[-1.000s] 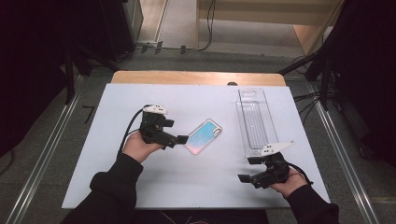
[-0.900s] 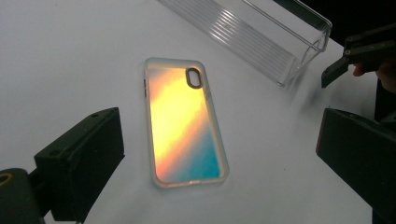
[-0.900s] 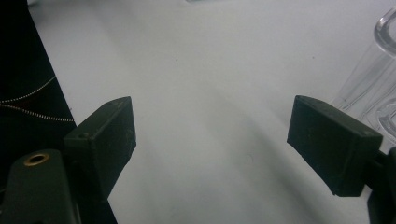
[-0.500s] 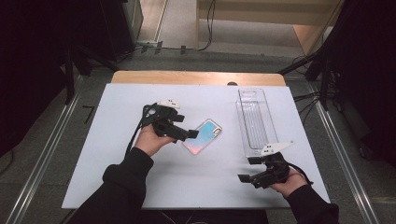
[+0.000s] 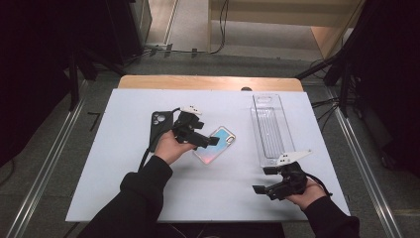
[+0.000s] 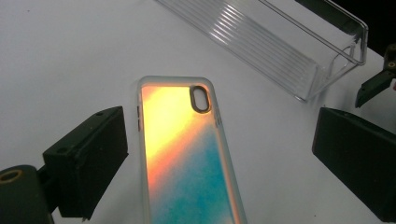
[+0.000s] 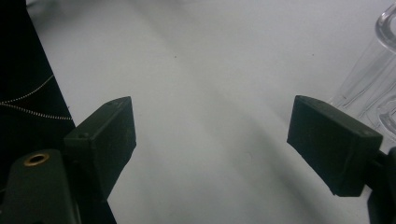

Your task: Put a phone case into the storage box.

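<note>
The iridescent case [image 5: 214,145] is lying flat on the bench [image 5: 124,198], mid-bench, left of the clear tray [image 5: 271,130], with a black case [image 5: 159,124] lying behind the left hand. The left gripper [image 5: 204,140] is hovering at its near end with jaws apart and nothing clamped; the right gripper [image 5: 267,179] is resting near the tray's front end, jaws also apart and empty. Judged risk: the case is lying thin and flush, so closing jaws may be skating over its edge and pushing it toward the tray.

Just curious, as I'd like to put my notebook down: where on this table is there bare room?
The near-left corner of the table and the far strip left of the clear tray are bare. It is crowded mid-table, where the left gripper hovers at the iridescent phone case, beside the black phone case.
</note>
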A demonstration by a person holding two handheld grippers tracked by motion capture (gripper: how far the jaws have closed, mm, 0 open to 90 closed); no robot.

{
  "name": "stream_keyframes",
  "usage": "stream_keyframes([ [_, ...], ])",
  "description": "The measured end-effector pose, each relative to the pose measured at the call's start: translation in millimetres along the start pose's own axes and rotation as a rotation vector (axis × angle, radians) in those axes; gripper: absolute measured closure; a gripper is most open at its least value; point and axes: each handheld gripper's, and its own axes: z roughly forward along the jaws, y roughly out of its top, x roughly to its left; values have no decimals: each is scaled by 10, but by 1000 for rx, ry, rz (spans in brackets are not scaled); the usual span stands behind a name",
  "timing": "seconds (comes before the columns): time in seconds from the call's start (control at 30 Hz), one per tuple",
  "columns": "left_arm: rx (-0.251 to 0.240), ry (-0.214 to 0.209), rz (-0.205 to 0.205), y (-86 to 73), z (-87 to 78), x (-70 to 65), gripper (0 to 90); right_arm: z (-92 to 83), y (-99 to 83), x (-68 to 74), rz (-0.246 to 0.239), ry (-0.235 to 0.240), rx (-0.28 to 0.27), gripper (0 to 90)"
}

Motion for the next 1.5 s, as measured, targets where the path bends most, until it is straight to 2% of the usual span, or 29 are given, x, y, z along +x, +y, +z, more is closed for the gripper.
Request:
stream_keyframes([
  [0.17,7,17,-15,-9,78,10,39,1,-2,2,3,-3,3,135],
  [0.3,15,13,-17,-22,119,4,38,2,-2,2,3,-3,3,135],
  [0.4,30,34,10,-36,161,-19,38,1,-2,3,4,-3,2,136],
  [0.63,60,36,13,-66,246,-37,38,-4,-6,4,7,-5,4,135],
  [0.97,70,60,8,-121,305,-31,38,-4,-5,5,3,-3,3,135],
  [1.5,153,104,33,-212,470,-24,34,-1,-7,6,7,-9,8,135],
])
